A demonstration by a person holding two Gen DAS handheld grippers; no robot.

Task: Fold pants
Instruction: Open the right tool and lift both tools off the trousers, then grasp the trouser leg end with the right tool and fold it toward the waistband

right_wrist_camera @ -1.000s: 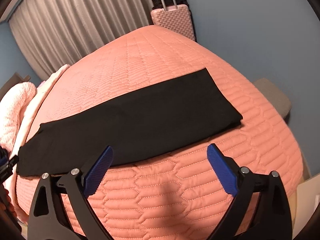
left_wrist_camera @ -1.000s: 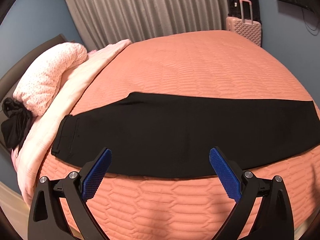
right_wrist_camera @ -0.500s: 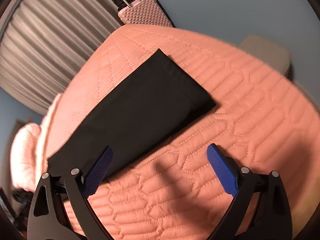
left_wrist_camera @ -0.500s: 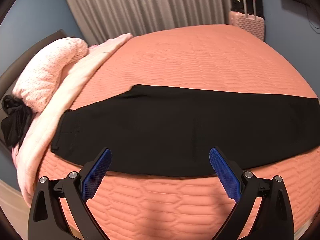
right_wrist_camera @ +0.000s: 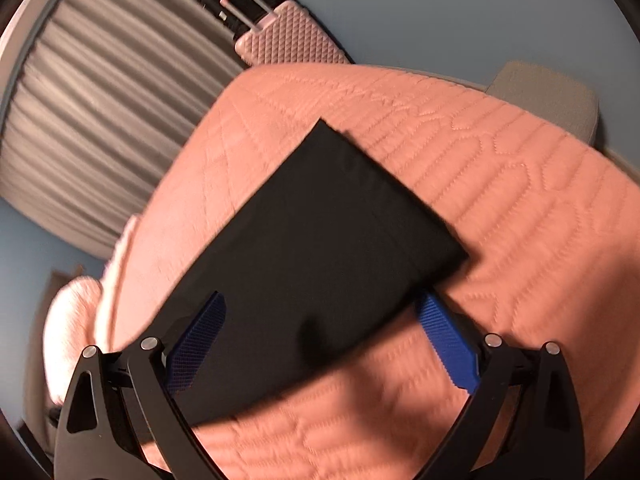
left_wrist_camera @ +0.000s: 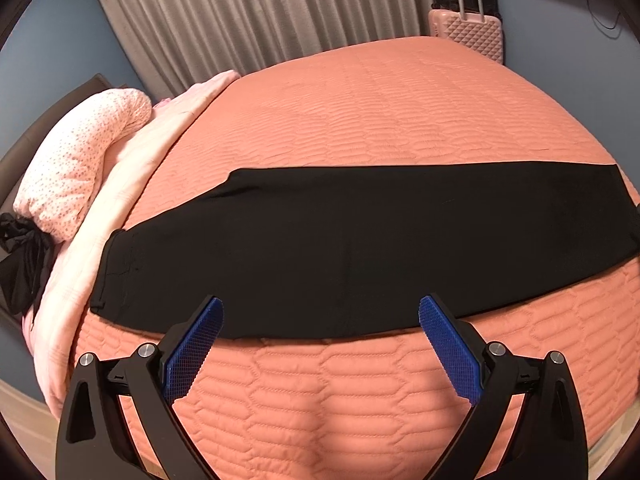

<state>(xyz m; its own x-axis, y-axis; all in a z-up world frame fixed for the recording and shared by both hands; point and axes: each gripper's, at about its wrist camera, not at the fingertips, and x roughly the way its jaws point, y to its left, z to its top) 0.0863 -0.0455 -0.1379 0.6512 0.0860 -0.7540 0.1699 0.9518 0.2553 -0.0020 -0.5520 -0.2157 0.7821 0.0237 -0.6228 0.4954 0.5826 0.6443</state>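
Black pants (left_wrist_camera: 360,248) lie flat across the salmon quilted bed (left_wrist_camera: 380,120); left tool (left_wrist_camera: 320,316) and right tool (right_wrist_camera: 320,312) hover above, both spread wide, holding nothing.

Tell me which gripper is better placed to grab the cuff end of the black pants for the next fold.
Right. The right gripper is open over the pants at their cuff end. The left gripper, also open, sits at the pants' near edge, mid-length.

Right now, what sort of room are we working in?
Most likely a bedroom: a bed with a salmon quilted bedspread, a pink suitcase by the wall, and grey curtains.
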